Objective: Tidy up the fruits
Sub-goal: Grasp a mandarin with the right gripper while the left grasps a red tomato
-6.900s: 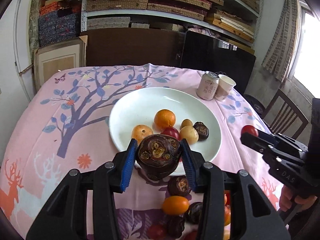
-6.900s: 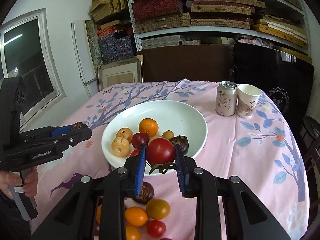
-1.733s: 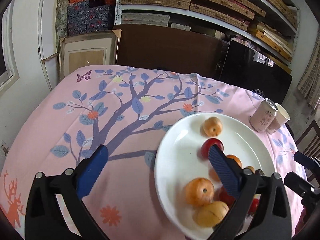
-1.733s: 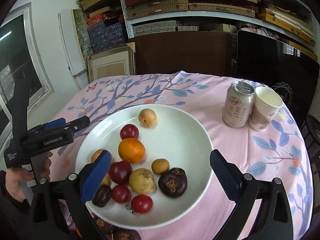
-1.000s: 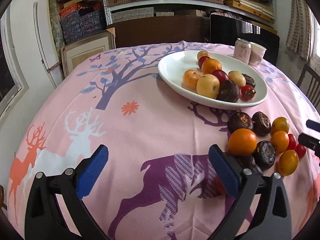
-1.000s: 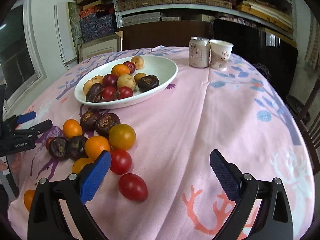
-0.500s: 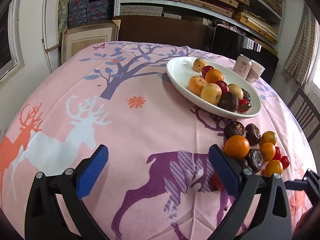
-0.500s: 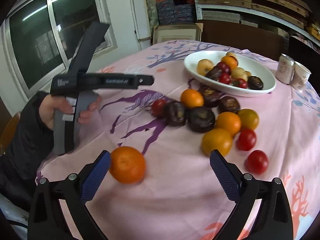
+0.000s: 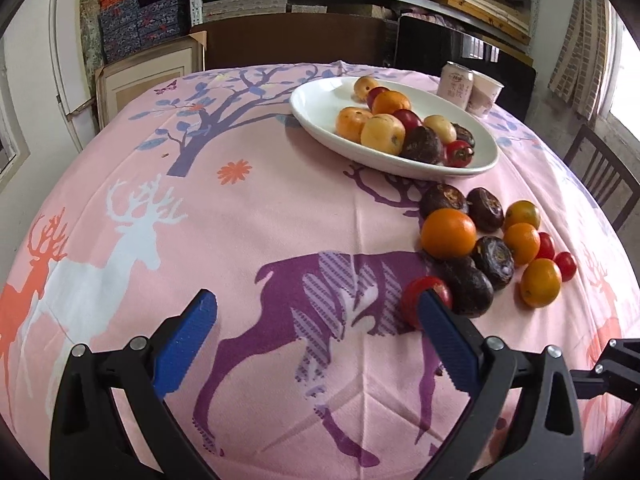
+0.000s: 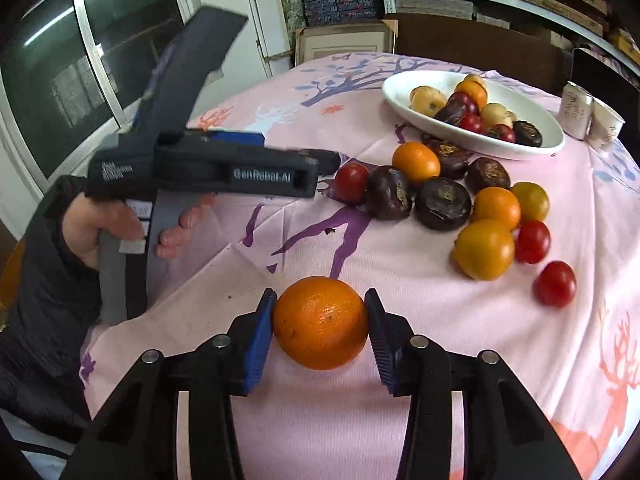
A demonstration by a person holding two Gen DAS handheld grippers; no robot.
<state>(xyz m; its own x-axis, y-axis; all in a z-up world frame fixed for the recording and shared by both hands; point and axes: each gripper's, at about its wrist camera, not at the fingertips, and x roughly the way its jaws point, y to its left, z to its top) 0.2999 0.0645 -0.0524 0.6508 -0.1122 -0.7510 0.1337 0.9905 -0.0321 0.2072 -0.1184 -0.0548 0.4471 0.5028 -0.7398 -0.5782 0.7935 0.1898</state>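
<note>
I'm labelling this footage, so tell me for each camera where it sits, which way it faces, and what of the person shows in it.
Left wrist: rides the left gripper, low over the tablecloth, facing the white plate and loose fruit pile; its own open blue fingers show, nothing between them.
Right wrist: rides the right gripper, facing across the table; its fingers are closed on an orange, and the person's left hand holding the left gripper shows.
Shared: plate, fruit pile, drink can.
</note>
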